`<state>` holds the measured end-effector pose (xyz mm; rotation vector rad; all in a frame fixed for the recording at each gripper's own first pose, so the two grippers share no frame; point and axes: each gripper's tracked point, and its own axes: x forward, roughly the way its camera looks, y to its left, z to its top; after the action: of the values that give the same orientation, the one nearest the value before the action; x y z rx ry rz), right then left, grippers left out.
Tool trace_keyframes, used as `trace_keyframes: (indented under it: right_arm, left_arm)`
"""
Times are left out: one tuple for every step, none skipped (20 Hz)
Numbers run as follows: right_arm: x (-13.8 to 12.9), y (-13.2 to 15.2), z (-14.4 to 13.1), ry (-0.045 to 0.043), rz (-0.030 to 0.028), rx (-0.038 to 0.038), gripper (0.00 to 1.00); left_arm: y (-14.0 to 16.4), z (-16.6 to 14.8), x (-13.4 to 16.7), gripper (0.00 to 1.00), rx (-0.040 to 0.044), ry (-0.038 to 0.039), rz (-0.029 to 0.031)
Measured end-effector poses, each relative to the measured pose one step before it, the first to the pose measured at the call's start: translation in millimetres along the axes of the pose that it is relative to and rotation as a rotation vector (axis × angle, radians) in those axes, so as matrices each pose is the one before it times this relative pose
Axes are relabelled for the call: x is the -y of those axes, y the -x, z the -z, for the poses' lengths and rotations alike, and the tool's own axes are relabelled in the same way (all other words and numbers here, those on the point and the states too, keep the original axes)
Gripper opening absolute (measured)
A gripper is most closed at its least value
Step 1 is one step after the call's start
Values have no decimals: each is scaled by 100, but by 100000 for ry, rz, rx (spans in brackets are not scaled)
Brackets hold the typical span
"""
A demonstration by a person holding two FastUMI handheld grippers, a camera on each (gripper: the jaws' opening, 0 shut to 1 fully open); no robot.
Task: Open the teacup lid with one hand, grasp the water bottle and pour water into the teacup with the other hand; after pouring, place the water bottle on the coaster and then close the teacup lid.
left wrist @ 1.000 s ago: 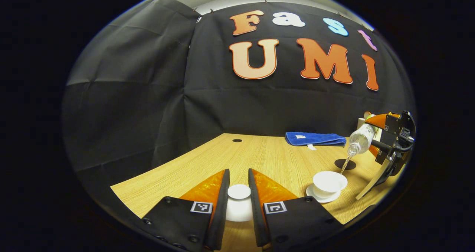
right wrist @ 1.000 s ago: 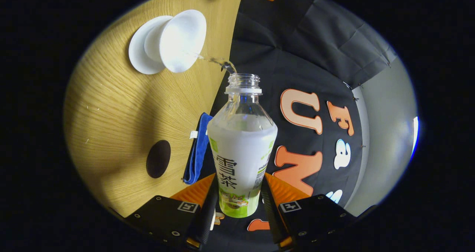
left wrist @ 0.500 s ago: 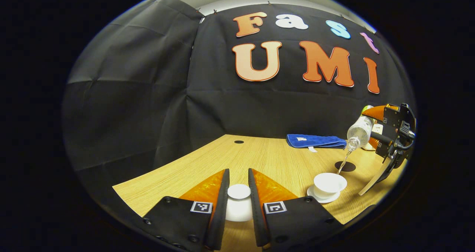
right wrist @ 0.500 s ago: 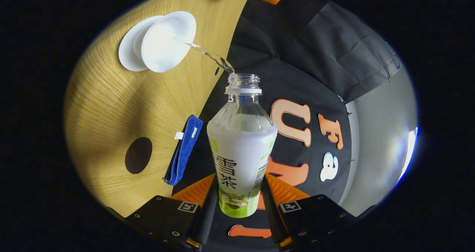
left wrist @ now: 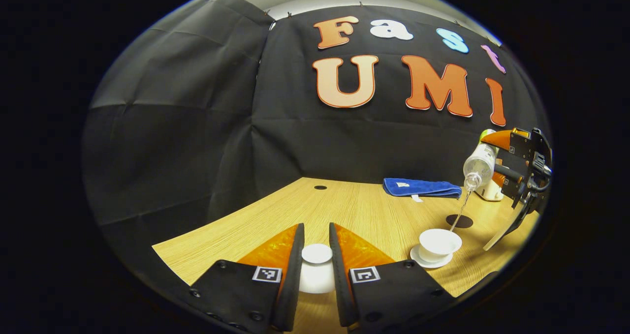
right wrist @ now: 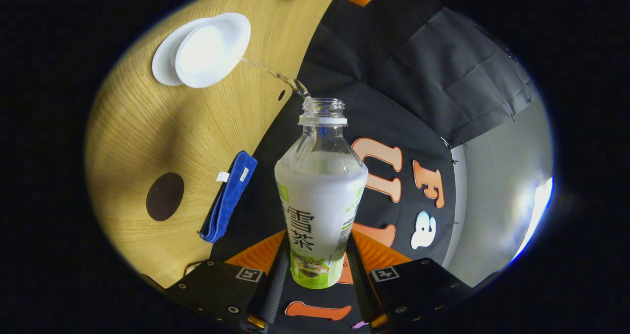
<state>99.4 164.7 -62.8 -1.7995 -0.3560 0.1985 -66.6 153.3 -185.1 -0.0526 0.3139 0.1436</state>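
Just wood table [left wrist: 354, 211], black cloth [left wrist: 187, 127].

1. In the left gripper view, the teacup lid [left wrist: 316, 270] sits between the left gripper [left wrist: 316, 255] fingers, near, over the table [left wrist: 354, 211].
2. The teacup [left wrist: 438, 243] stands on its saucer [left wrist: 427, 261], right of the lid.
3. The coaster [left wrist: 459, 221] lies just beyond the teacup.
4. The cloth [left wrist: 421, 187] lies farther back, left of the coaster.
5. The water bottle [left wrist: 478, 163], held in the right gripper [left wrist: 499, 164], hangs tilted above the teacup, its stream [left wrist: 460, 210] falling into it.
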Motion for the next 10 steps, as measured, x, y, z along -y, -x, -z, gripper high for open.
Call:
trace_keyframes:
  right_arm:
    - [214,-106,181,864,570,186,64]
    - [154,-87,202,703,335,-313,64]
    - [120,-9,196,705,460,-136,64]
    - [173,-11,26,684,761,307,64]
    - [155,125,-112,935,442,286,64]
    - [105,22,-180,1300,560,543,64]
    - [208,31,-46,909,674,-103,64]
    - [-224,264,-223,206,373,-605,64]
    - [-349,123,-693,618,133,1390,64]
    - [-480,9,-768,1719,-393,1556,64]
  left_arm:
    - [119,30,65,37,-174,42,144]
    - [-27,28,-34,37,-143,65,120]
    - [53,-25,-75,37,-155,103,-231]
    - [6,50,-13,37,-15,71,-122]
    - [-10,-9,45,37,-50,-15,-75]
    - [28,176,-28,36,-366,-83,-25]
    - [-7,224,-13,37,-576,87,-33]
    - [-23,26,-5,36,-4,70,-122]
    - [-52,91,-45,37,-285,-242,-544]
    - [1,250,50,37,-482,-177,48]
